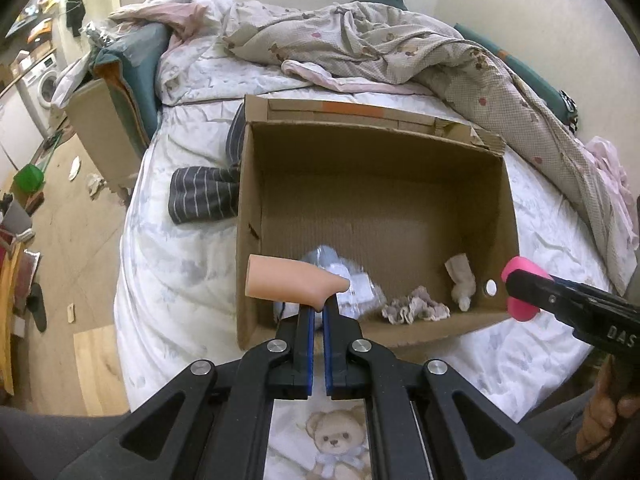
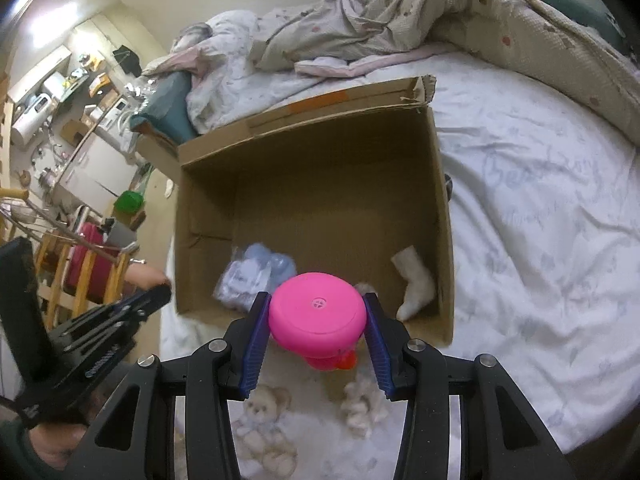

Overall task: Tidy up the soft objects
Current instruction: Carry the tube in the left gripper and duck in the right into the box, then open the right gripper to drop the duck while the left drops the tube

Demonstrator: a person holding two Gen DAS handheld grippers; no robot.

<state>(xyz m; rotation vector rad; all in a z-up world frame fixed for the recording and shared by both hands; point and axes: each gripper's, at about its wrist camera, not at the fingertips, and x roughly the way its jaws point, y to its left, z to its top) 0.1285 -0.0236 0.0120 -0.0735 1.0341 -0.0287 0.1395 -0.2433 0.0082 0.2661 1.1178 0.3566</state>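
An open cardboard box (image 1: 400,152) (image 2: 304,152) stands on the bed. Inside lie a pale blue soft bundle (image 1: 344,276) (image 2: 256,272), a white sock (image 1: 462,280) (image 2: 416,284) and a pinkish frilly cloth (image 1: 416,306). My left gripper (image 1: 318,306) is shut on a peach-coloured soft piece (image 1: 288,280) and holds it over the box's near left corner. My right gripper (image 2: 316,316) is shut on a round pink soft toy (image 2: 318,314), just above the box's near edge; it also shows in the left wrist view (image 1: 520,292).
A dark striped garment (image 1: 204,196) lies on the bed left of the box. A crumpled quilt (image 1: 400,44) (image 2: 400,20) fills the back of the bed. A second cardboard box (image 1: 104,124) stands on the floor at the left, with clutter around it.
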